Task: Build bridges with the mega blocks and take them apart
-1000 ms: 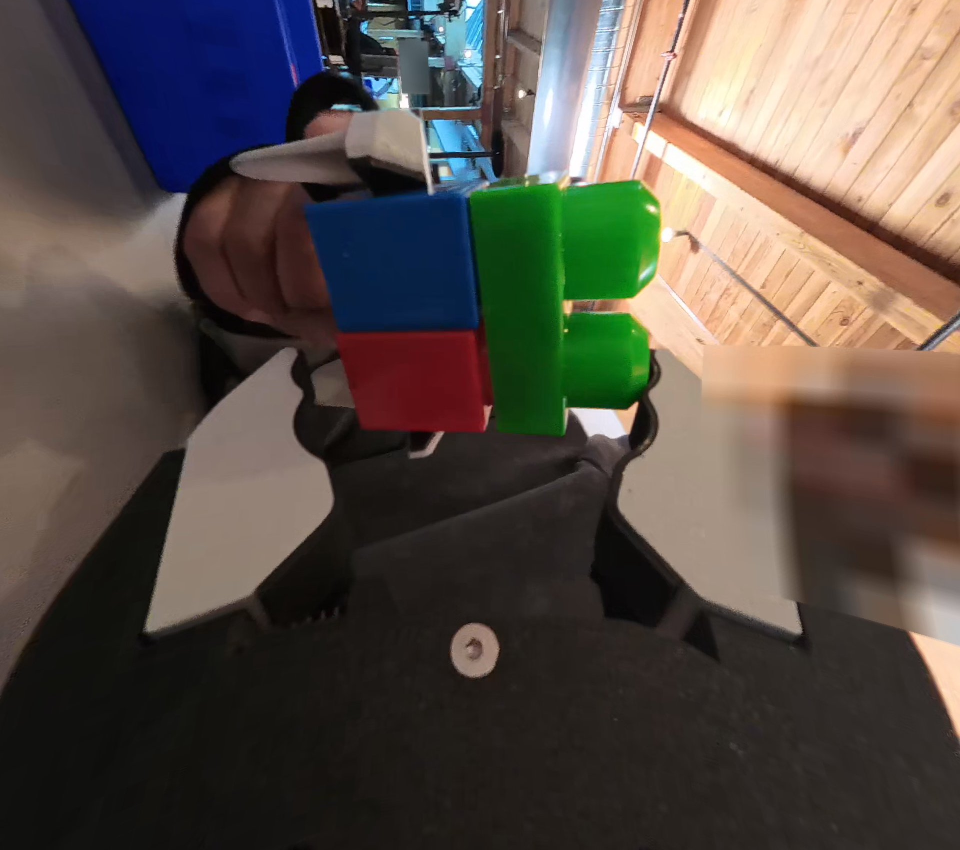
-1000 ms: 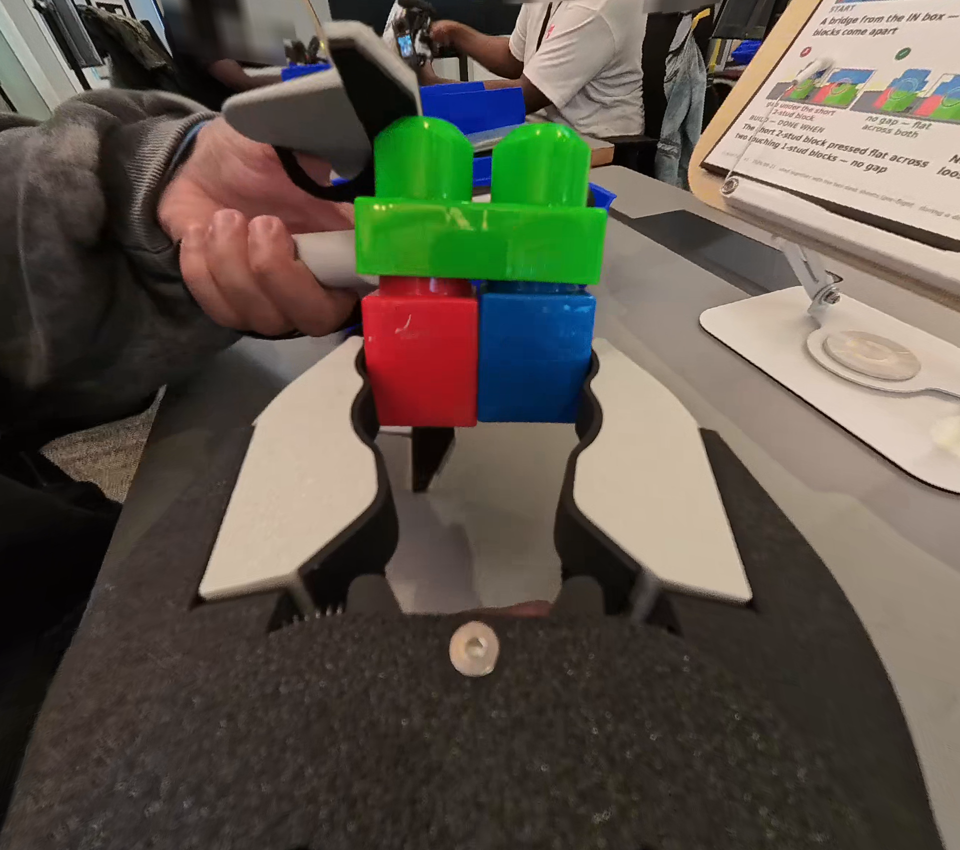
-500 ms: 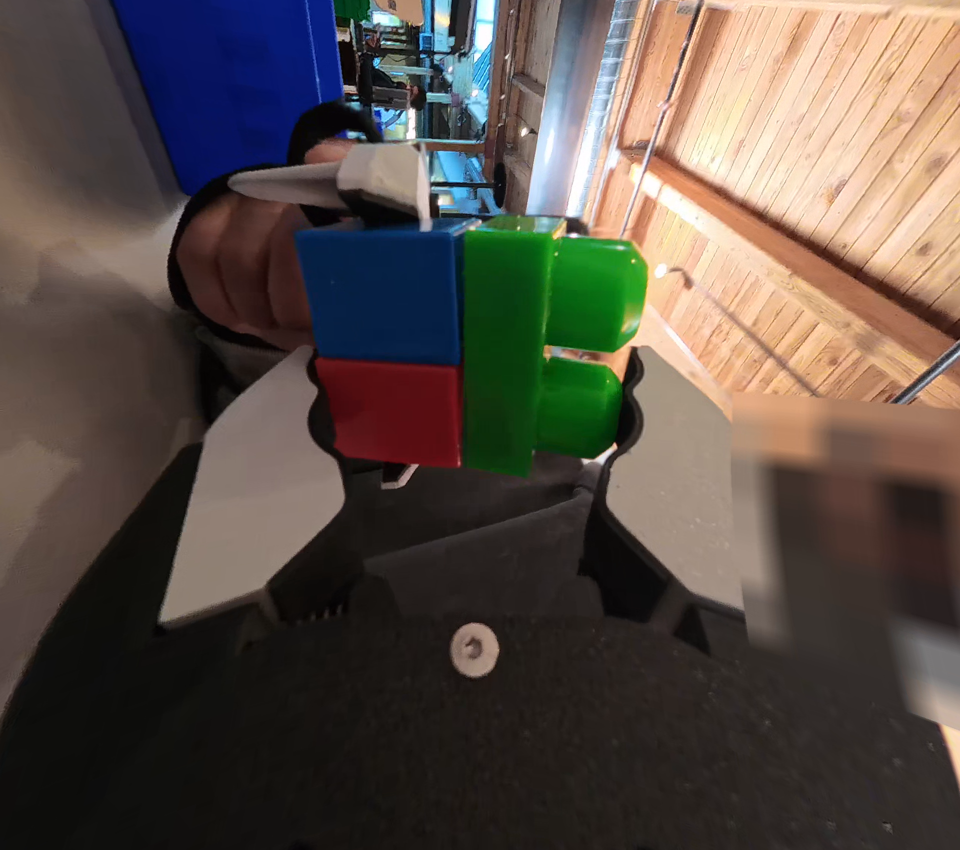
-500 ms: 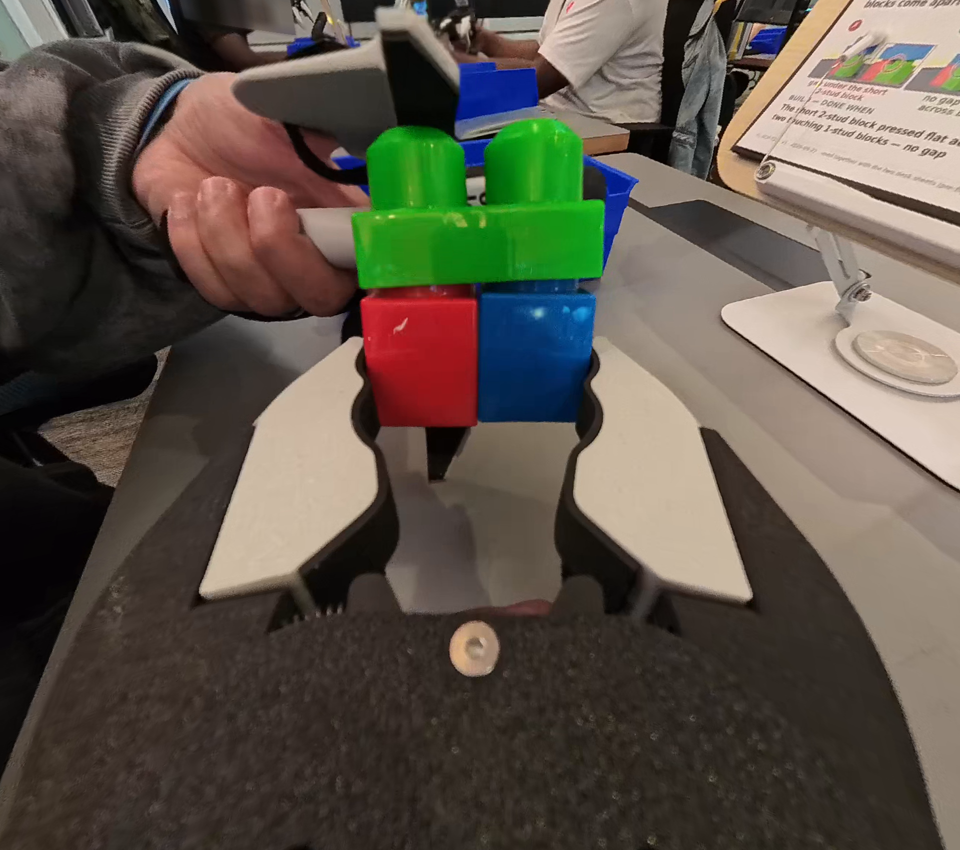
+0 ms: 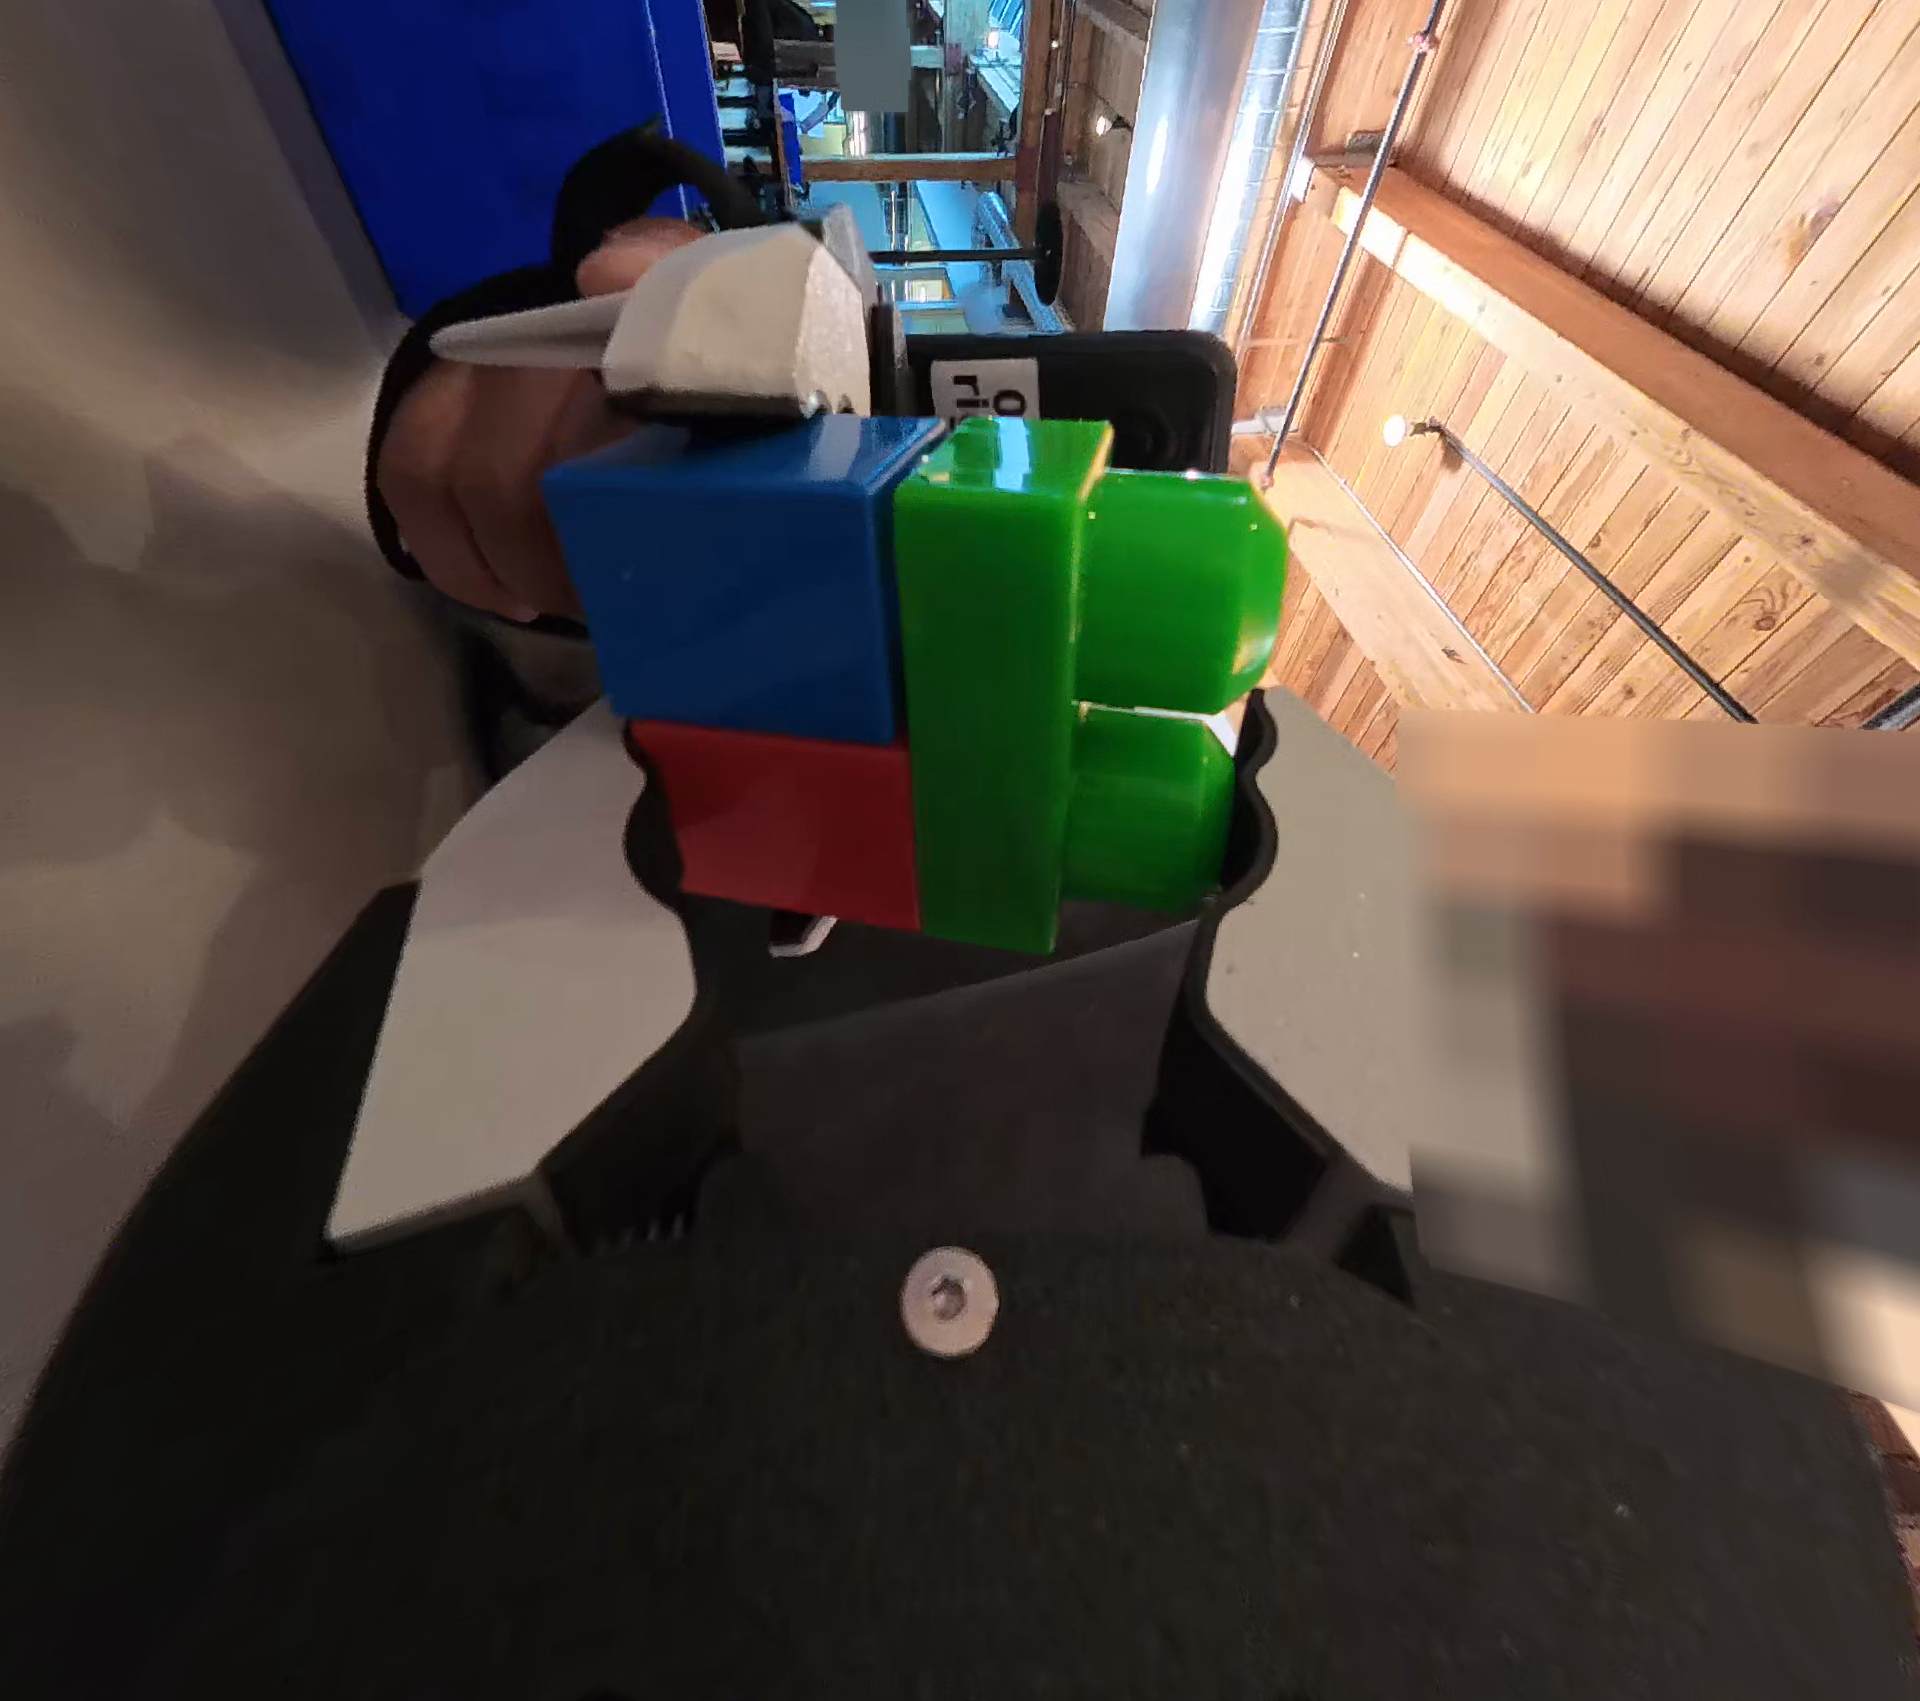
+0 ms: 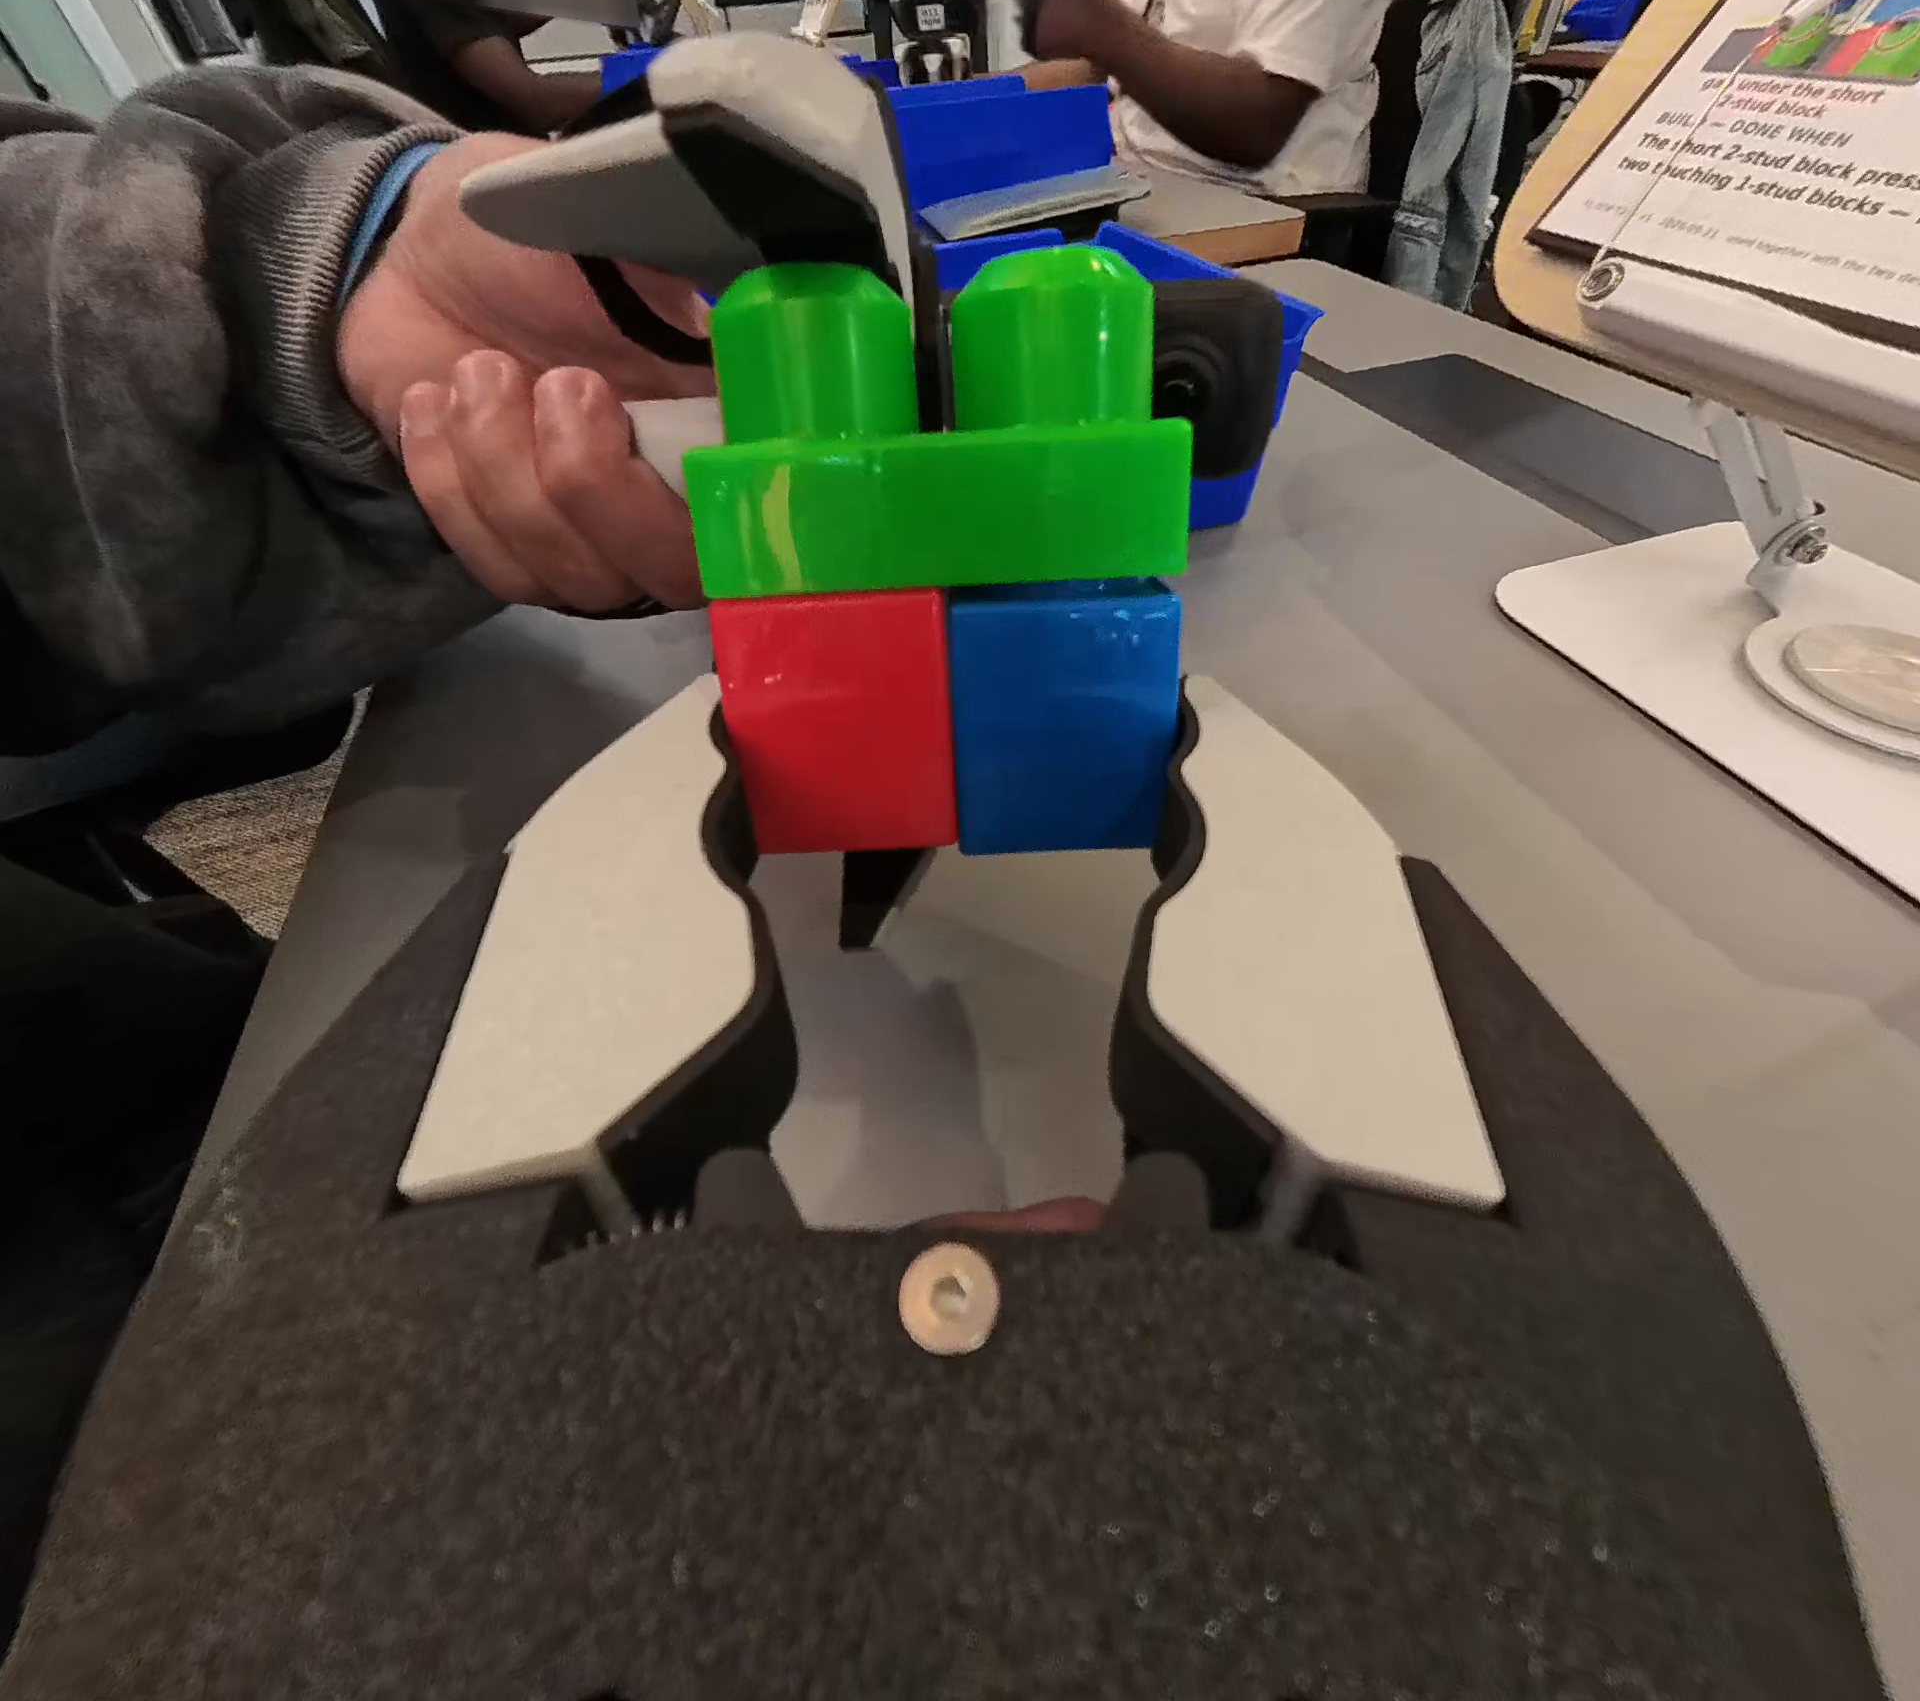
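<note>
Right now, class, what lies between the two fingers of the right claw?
The bridge's base: the red block and blue block, touching side by side, fill the gap between the right claw's fingers. The right wrist view shows it.

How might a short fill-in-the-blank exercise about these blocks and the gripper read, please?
The ___ block lies across the red block and the blue block. That top block carries ___ studs. The right gripper is shut on the blue block and the ___ block.
Missing words: green; two; red.
</note>
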`<state>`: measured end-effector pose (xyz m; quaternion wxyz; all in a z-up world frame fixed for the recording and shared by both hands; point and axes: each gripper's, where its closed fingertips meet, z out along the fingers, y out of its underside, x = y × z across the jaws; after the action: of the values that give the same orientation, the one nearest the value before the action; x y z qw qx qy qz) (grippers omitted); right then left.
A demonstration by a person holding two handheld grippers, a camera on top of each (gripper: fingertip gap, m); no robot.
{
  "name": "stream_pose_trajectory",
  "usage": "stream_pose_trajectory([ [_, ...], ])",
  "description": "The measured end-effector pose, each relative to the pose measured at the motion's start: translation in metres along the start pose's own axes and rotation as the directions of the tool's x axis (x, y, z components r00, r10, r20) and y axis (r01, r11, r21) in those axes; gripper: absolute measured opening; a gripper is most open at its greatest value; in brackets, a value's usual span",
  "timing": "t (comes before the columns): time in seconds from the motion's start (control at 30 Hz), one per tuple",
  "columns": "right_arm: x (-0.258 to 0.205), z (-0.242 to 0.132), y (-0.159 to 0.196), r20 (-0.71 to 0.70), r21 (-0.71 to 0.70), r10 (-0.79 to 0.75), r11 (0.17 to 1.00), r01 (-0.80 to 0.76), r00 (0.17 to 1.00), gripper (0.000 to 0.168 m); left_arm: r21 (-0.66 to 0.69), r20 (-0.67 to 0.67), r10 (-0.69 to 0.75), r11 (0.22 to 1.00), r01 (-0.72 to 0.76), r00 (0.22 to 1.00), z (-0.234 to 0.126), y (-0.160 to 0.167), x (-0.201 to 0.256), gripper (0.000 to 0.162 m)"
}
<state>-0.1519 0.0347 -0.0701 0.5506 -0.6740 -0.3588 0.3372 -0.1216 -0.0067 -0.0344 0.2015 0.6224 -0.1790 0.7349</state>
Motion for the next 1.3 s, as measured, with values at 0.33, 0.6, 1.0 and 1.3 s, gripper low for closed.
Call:
stream_pose_trajectory([
  [0.33, -0.003, -0.004, -0.009, 0.004, 0.057, -0.025, 0.998, 0.025, 1.0, 0.076, 0.061, -0.103, 0.025, 0.998, -0.018, 0.994, -0.01, -0.012, 0.016, 0.111],
  [0.6, -0.011, 0.003, -0.008, 0.008, 0.053, -0.064, 0.997, 0.064, 0.998, 0.076, -0.002, -0.158, -0.073, 0.997, 0.074, 0.985, -0.001, -0.014, 0.012, 0.114],
  [1.0, -0.011, 0.008, 0.01, 0.011, -0.039, -0.098, 0.994, 0.099, 0.995, 0.075, 0.002, -0.054, -0.048, 0.999, 0.048, 0.997, -0.005, -0.013, -0.005, 0.109],
  [1.3, -0.014, 0.009, 0.009, 0.014, -0.039, -0.121, 0.992, 0.121, 0.993, 0.076, -0.009, -0.053, -0.035, 0.999, 0.035, 0.998, -0.006, -0.009, -0.003, 0.108],
])
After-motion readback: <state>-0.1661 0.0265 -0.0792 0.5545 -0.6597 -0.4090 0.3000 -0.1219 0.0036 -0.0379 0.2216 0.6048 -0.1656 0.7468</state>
